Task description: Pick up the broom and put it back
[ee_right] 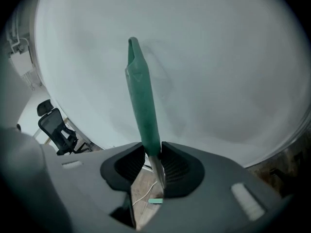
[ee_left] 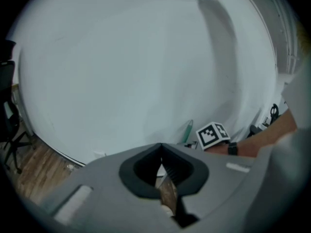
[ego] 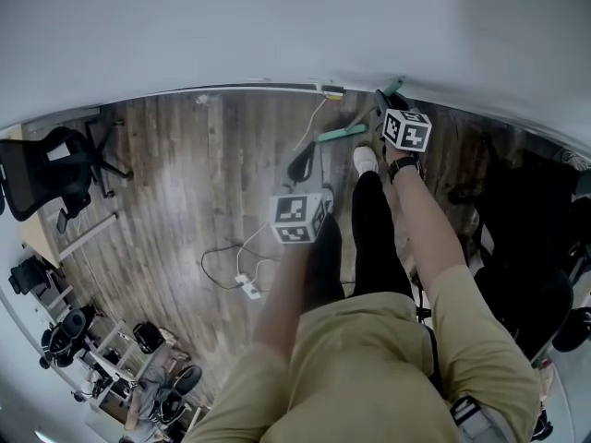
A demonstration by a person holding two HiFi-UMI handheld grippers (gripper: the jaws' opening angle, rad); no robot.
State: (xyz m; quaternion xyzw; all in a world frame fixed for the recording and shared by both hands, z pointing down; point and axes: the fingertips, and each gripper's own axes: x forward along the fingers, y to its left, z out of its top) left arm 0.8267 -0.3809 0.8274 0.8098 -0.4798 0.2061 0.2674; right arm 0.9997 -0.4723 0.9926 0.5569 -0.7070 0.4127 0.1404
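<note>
One green-handled broom [ee_right: 142,101] rose just in front of the white wall [ego: 277,26], its handle clamped in the right claw [ee_right: 154,146]. The left claw [ee_left: 161,147], second of two, hung farther from the wall with its jaws together and empty. One white power strip [ego: 249,290] with loose cables lay on the wooden plank floor [ego: 185,183] away from the wall, one black office chair [ego: 55,169] stood near the wall, and the person's black-trousered legs [ego: 365,238] stood nearer the wall than the strip.
</note>
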